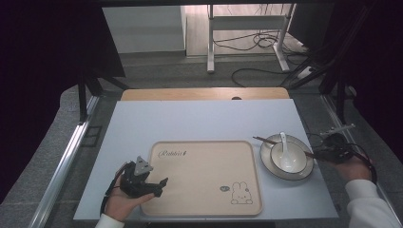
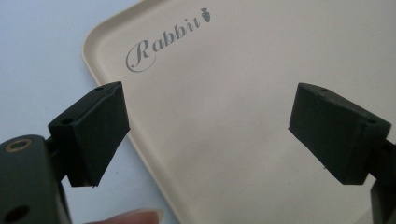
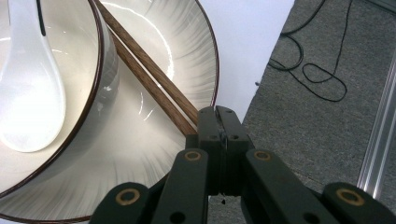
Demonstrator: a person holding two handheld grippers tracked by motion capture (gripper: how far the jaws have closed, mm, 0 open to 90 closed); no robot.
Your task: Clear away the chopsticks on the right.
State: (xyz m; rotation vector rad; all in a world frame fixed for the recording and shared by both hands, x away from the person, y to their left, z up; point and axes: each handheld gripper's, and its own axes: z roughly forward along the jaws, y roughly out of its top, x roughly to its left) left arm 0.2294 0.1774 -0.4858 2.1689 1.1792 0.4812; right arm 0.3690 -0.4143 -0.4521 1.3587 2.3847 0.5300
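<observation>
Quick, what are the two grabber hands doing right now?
Left gripper: open, holding nothing, over the tray.
Right gripper: shut on the chopsticks lying across the plate.

In the right gripper view the near ends of the chopsticks [image 3: 154,79] vanish behind the pressed-together jaws of the right claw [image 3: 219,122], so whether those jaws pinch them cannot be told. There the bowl [image 3: 56,140], the spoon [image 3: 28,79] and the plate [image 3: 187,60] beneath the bowl are cut off by the picture's edges. In the left gripper view the tray [image 2: 224,121] runs out of frame. In the high view the rabbit drawing [image 1: 241,194] on the tray is too small to read.
</observation>
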